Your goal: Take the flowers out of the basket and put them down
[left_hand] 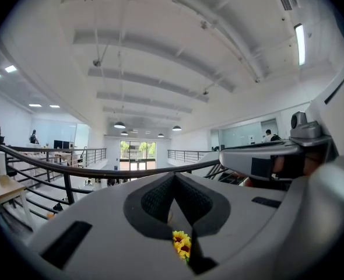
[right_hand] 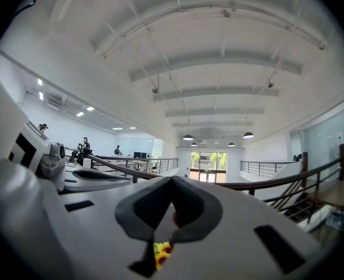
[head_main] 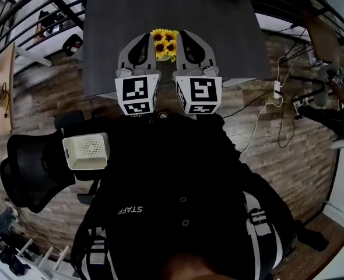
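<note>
A bunch of yellow sunflowers (head_main: 164,44) stands on the dark table (head_main: 218,34), between my two grippers in the head view. I cannot make out the basket; the grippers hide what is under the blooms. My left gripper (head_main: 144,38) is just left of the flowers and my right gripper (head_main: 186,37) just right of them. Both point level, away from me. In the left gripper view the jaws (left_hand: 173,177) meet with nothing between them, and the flowers (left_hand: 181,244) show through a gap below. The right gripper (right_hand: 172,179) is shut the same way, above the flowers (right_hand: 160,251).
A black office chair (head_main: 35,168) and a white box (head_main: 87,150) are at my left side. Cables and a power strip (head_main: 276,89) lie on the wooden floor to the right. Black railings (head_main: 20,16) run behind the table.
</note>
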`<state>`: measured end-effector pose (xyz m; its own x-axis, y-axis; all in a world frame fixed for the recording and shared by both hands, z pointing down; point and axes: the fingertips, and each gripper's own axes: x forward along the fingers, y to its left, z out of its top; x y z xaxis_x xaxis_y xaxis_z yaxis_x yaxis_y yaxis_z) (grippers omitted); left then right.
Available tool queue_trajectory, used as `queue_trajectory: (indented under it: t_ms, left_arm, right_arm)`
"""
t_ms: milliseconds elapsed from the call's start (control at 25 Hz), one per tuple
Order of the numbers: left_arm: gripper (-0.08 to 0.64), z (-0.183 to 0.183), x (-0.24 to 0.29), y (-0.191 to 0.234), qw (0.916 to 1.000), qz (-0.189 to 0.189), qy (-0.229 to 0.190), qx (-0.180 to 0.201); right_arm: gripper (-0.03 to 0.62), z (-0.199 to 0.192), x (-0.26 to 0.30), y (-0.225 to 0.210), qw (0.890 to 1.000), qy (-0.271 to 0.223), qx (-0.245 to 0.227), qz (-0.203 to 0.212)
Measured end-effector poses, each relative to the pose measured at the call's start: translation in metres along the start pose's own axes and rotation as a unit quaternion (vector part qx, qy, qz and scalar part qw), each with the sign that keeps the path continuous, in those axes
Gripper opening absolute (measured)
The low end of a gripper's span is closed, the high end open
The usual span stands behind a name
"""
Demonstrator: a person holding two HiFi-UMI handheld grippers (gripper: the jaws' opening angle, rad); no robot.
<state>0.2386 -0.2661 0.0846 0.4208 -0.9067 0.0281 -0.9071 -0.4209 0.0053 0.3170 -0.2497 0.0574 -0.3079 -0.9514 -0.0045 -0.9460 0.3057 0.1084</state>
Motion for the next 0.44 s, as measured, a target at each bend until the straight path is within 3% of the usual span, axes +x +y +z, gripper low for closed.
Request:
queue_trajectory:
  t_ms: [440]
  left_arm:
    - [0.000,-0.0019,0.0001,-0.0001,1.0000,0.005,0.001,-0.001]
  right_arm:
    - [0.014,-0.0030,-0.0035,-0.0016,1.000,-0.002,-0.008,0.000]
